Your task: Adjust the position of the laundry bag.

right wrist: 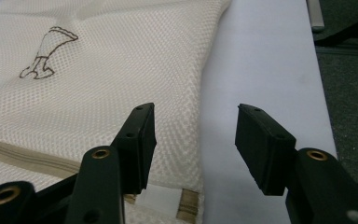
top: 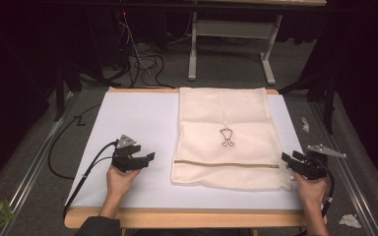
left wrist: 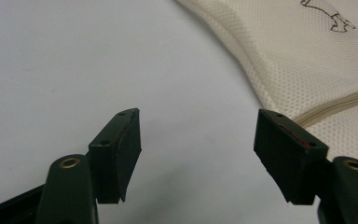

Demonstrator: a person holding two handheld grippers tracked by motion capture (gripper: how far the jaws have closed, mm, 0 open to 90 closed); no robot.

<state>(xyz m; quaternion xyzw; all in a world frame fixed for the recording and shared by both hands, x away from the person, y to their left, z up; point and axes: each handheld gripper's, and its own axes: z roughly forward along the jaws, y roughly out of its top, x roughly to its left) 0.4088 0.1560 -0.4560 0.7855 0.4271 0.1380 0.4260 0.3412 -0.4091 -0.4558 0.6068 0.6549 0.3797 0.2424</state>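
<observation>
**A:** Where are the person's hands?

**B:** Both forearms come in from the near edge. The left hand [top: 119, 179] holds the left gripper [top: 145, 158] low, its jaws pointing toward the right. The right hand [top: 311, 189] holds the right gripper [top: 289, 158] at the opposite side, jaws pointing back toward the left.

**A:** Are the jaws closed?

**B:** No. In each gripper view the two black jaws stand wide apart with nothing between them. A dark cable trails from each gripper.
</observation>
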